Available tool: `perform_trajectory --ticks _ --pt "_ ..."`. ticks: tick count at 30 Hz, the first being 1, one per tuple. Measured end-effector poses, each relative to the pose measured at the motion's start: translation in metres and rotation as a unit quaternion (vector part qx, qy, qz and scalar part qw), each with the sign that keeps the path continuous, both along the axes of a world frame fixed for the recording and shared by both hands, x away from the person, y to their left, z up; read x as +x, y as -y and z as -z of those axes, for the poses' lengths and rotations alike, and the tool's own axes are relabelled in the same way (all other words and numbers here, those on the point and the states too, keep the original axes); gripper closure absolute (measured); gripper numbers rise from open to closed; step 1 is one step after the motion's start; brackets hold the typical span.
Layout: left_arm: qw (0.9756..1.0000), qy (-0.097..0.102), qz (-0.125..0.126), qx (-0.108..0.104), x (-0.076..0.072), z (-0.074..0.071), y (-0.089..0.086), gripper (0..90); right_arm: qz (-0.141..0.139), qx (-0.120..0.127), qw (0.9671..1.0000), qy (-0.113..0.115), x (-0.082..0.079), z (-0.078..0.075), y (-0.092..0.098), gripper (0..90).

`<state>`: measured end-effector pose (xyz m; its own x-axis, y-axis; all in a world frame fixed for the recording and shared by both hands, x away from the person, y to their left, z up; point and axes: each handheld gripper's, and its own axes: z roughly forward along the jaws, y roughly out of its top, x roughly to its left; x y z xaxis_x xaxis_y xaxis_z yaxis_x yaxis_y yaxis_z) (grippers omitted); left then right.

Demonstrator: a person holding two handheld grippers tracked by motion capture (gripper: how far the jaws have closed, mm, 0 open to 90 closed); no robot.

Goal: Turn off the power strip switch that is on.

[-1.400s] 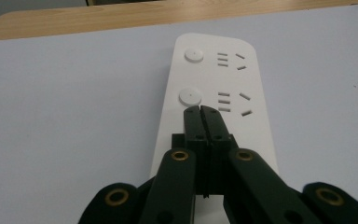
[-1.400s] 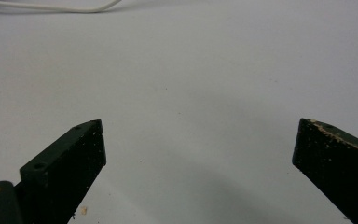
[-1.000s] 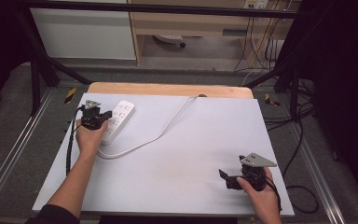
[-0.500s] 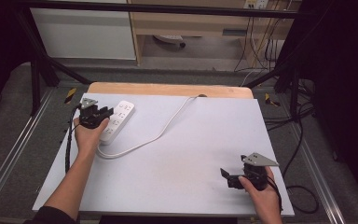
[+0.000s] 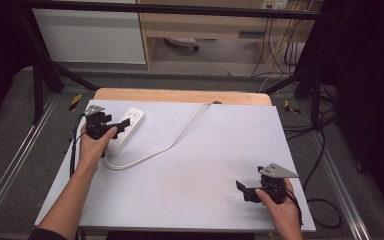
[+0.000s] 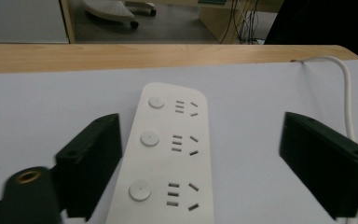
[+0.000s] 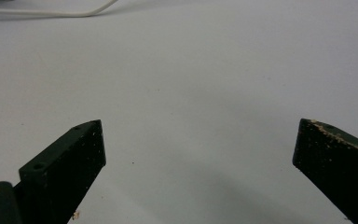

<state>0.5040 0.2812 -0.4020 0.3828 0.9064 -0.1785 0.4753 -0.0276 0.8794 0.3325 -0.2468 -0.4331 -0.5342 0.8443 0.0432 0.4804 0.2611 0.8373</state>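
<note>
Nearest the person, the right gripper (image 5: 250,190) rests low on the white table (image 5: 215,165) at its near right corner, jaws spread wide with nothing but bare surface between them, as the right gripper view shows (image 7: 196,158). It takes no part in the work at this moment.

Farther up on the left, the left gripper (image 5: 115,129) sits at the near end of the white power strip (image 5: 126,130), which lies flat near the table's far left corner, three sockets and three round buttons facing up. In the left gripper view the strip (image 6: 168,158) runs between the two black jaws, which stand well apart on either side of it; the left one looks close to the strip's edge, though whether it brushes it is hard to say from this angle. Its white cable (image 5: 170,145) loops from the near end and curves away toward the wooden back edge (image 5: 180,96).

The step in hand reads as a release: the strip set down and let go. The next move likely calls for drawing the left gripper straight back without nudging the strip or snagging the cable loop.

Against the earlier high view, the left jaws have just been opening and the strip lies in the same spot; the right hand is unchanged.
</note>
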Motion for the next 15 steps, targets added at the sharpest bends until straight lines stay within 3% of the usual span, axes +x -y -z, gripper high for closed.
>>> perform_trajectory --ticks 6,10,15 --pt "0.9999 0.001 -0.01 0.008 -0.002 -0.004 0.005 7.4 -0.006 -0.001 1.0 0.0 0.0 0.0 -0.002 3.1" --pt "0.9995 0.0 -0.017 0.027 -0.006 -0.006 0.007 8.0 -0.006 -0.001 1.0 -0.006 0.0 0.0 -0.003 3.1" --pt "0.9998 0.004 -0.012 0.016 -0.012 -0.012 0.003 7.9 -0.006 -0.002 1.0 -0.003 0.0 0.0 -0.003 3.1"
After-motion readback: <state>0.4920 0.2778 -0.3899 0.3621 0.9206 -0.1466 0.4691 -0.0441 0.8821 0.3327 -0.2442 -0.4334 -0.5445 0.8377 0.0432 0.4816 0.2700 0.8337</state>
